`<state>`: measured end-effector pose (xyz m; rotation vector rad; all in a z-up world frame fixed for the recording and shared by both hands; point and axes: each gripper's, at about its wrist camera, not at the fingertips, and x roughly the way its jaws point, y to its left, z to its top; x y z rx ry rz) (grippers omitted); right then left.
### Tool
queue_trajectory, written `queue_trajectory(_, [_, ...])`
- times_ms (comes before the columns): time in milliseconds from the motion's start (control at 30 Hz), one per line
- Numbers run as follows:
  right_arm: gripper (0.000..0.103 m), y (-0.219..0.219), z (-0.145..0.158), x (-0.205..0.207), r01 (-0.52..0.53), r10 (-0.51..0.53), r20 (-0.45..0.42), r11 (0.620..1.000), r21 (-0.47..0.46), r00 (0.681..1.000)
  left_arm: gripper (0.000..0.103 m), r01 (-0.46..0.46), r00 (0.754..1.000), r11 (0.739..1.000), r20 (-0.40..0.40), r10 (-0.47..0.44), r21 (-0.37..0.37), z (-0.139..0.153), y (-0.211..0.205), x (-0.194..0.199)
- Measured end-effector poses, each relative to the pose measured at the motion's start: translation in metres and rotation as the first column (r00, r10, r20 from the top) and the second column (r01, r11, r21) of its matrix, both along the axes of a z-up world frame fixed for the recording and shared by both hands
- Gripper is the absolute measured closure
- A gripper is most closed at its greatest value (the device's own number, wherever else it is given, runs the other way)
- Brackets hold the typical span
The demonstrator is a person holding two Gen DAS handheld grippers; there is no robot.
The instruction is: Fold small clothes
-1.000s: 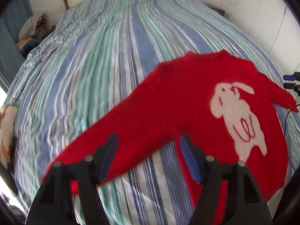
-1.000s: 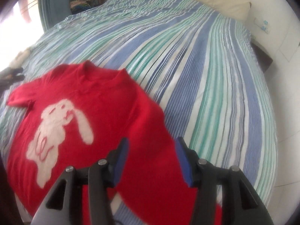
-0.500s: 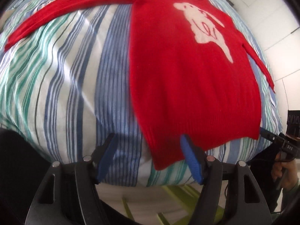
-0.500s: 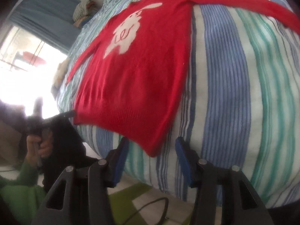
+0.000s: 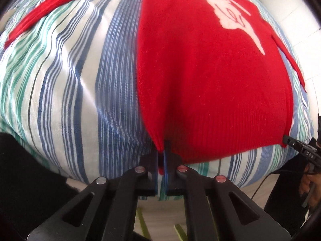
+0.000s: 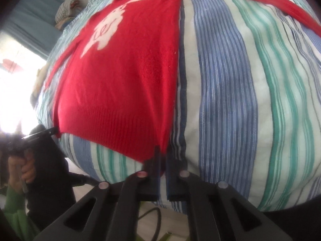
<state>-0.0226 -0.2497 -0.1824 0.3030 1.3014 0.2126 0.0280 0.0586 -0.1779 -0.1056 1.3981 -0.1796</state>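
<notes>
A red sweater (image 5: pixel 210 76) with a white rabbit motif (image 5: pixel 230 14) lies flat, front up, on the striped bed, sleeves spread out. My left gripper (image 5: pixel 162 150) is shut on the sweater's left hem corner at the bed's near edge. My right gripper (image 6: pixel 163 152) is shut on the sweater's (image 6: pixel 124 76) right hem corner. Each view shows the other gripper at the far hem corner: the right gripper (image 5: pixel 289 141) in the left wrist view, the left gripper (image 6: pixel 50 131) in the right wrist view.
The bed (image 5: pixel 66 84) has a blue, green and white striped cover (image 6: pixel 250 92) and curves down at the near edge. A pile of clothes (image 6: pixel 66 8) lies by a blue curtain (image 6: pixel 34 18). Bright window (image 6: pixel 16 76) at left.
Both grippers were open half a second ago just short of the hem corners. Now each has moved in and shut on its corner of the sweater's hem.
</notes>
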Motion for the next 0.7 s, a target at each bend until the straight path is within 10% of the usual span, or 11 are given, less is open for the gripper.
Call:
queue_trajectory(167, [0.098,0.007,-0.003,0.006,-0.010,0.010,-0.004,0.999,-0.053,1.000,0.083,-0.005,1.000,1.000,0.030,0.005,0.001,0.012,0.002,-0.008])
queue_trajectory(333, [0.068,-0.002,0.019,-0.006,0.030,-0.029,0.023,0.998,-0.062,0.999,0.055,-0.044,0.988,0.998,0.148,0.038,0.034,0.053,0.015,-0.025])
queue_trajectory(533, [0.068,-0.015,0.077,-0.020,0.102,-0.050,0.227,0.969,-0.225,0.973,0.029,-0.040,0.934,0.999,0.356,0.032,0.015,0.098,0.014,-0.018])
queue_trajectory(700, [0.067,0.013,0.093,0.010,0.024,0.040,0.356,0.985,-0.173,0.933,0.028,0.070,0.918,0.998,0.392,-0.064,0.000,0.079,-0.035,0.008])
